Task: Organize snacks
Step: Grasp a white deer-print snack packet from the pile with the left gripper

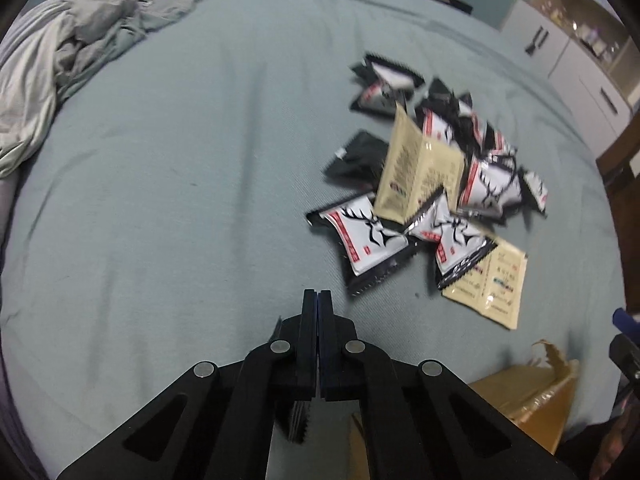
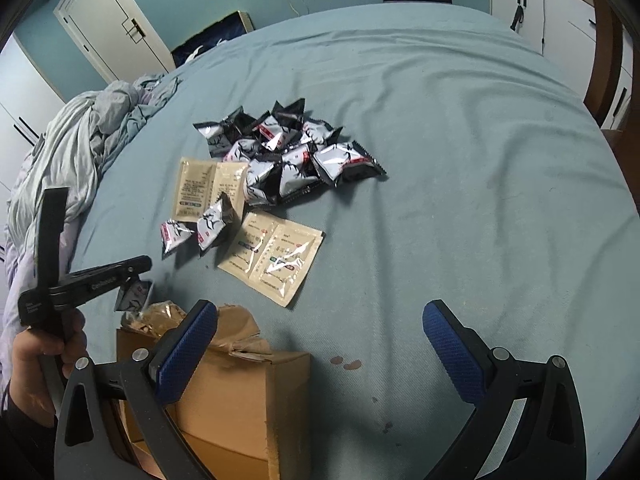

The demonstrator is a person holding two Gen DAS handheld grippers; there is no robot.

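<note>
A pile of black-and-silver snack packets with deer logos lies on the blue bed, with beige sachets beside it; the pile also shows in the left wrist view. An open cardboard box sits at the near edge. My left gripper is shut on a snack packet, seen hanging from it above the box. My right gripper is open and empty, above the bed beside the box.
A crumpled grey blanket lies at the bed's left side. White cabinets and a door stand beyond the bed. Dark stains mark the sheet near the box.
</note>
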